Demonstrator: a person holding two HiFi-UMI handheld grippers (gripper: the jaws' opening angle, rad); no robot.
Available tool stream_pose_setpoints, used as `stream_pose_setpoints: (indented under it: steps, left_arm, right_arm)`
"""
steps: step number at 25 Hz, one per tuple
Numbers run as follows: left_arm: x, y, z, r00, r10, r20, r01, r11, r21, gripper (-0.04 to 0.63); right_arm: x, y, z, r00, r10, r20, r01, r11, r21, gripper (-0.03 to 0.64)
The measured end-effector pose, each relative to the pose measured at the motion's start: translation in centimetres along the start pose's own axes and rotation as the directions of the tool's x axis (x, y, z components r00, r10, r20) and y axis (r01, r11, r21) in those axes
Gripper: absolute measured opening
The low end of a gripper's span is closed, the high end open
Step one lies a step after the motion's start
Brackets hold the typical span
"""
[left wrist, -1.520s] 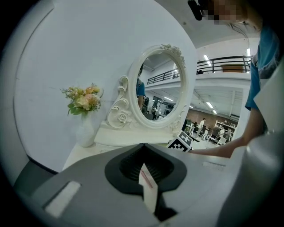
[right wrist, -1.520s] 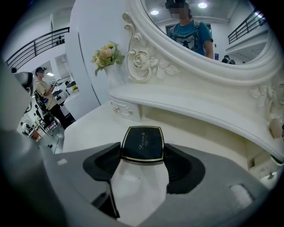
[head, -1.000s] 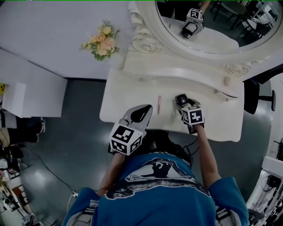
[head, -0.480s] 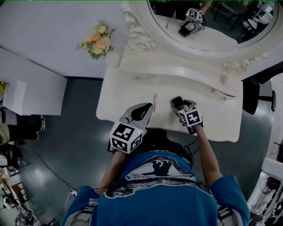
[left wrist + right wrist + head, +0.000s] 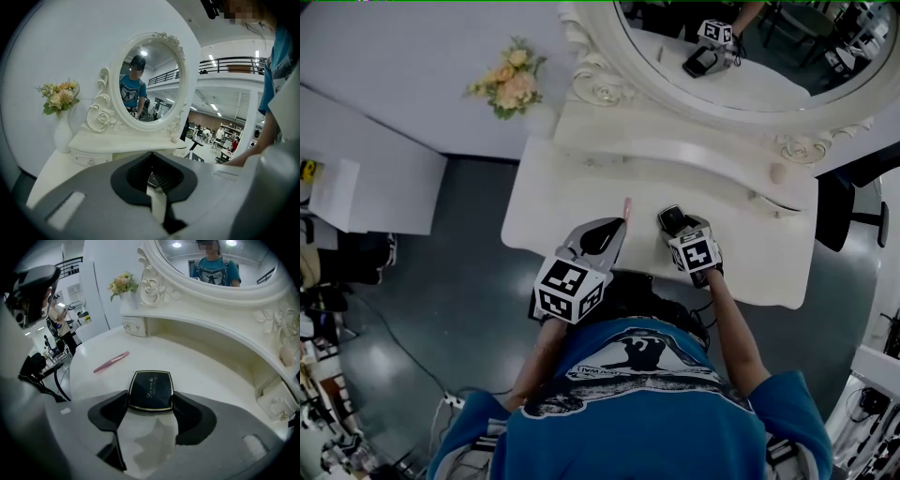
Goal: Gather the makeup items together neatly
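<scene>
A black compact [image 5: 151, 389] with a gold rim lies flat on the white dressing table [image 5: 211, 376]. My right gripper [image 5: 151, 398] is shut on its near end, and both show in the head view, gripper [image 5: 676, 228] and compact [image 5: 668, 217]. To the left lies a thin pink stick [image 5: 111, 362], apart from the compact. In the head view the pink stick [image 5: 626, 206] has its near end hidden behind my left gripper [image 5: 616, 226]. That left gripper [image 5: 151, 157] hangs over the table's front edge, shut, with nothing in it.
An oval mirror [image 5: 741, 56] in a carved white frame stands at the back over a raised shelf [image 5: 675, 150]. A vase of flowers [image 5: 511, 86] is at the back left. A small beige egg-shaped thing [image 5: 778, 172] sits at the shelf's right end.
My right gripper has drifted a little left and nearer with the compact in it. The pink stick's near end has slipped behind my left gripper's tip.
</scene>
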State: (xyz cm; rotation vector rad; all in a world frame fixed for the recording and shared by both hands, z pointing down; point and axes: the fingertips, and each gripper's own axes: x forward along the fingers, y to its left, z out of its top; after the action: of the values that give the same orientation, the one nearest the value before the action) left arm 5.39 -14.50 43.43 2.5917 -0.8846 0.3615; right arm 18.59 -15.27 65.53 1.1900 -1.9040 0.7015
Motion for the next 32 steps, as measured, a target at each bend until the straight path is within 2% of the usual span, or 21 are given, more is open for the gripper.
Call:
stream_pose_setpoints:
  steps: [4, 10, 15, 19, 26, 32]
  left_arm:
    - [0.6, -0.2, -0.2, 1.0, 0.004, -0.007, -0.004, 1.0, -0.007, 0.012]
    - [2.0, -1.0, -0.2, 1.0, -0.01, -0.018, 0.01, 1.0, -0.007, 0.012]
    - [3.2, -1.8, -0.3, 0.999, -0.025, -0.033, 0.025, 1.0, -0.006, 0.012]
    - [4.5, -2.5, -0.3, 0.998, -0.045, -0.044, 0.045, 0.999, 0.0, 0.012]
    - [7.2, -4.2, 0.0, 0.995, -0.088, -0.052, 0.089, 0.996, 0.016, 0.012]
    - [8.9, -5.3, 0.2, 0.992, -0.111, -0.064, 0.113, 0.993, 0.025, 0.012]
  right_arm:
    - [0.1, 0.0, 0.1, 1.0, 0.003, 0.019, -0.002, 1.0, -0.008, 0.307]
    - [0.1, -0.1, 0.2, 0.999, 0.01, 0.049, -0.012, 0.999, 0.035, 0.311]
    - [-1.1, 0.1, 0.4, 0.992, 0.087, 0.09, -0.095, 0.992, 0.087, 0.322]
    - [-3.3, -1.5, 0.5, 0.987, 0.087, 0.133, -0.099, 0.992, 0.084, 0.322]
    - [-7.8, -9.4, 0.5, 0.979, -0.04, 0.198, 0.022, 0.996, 0.091, 0.299]
    - [-12.9, -16.8, 2.2, 0.941, -0.197, 0.274, 0.173, 0.979, 0.112, 0.26]
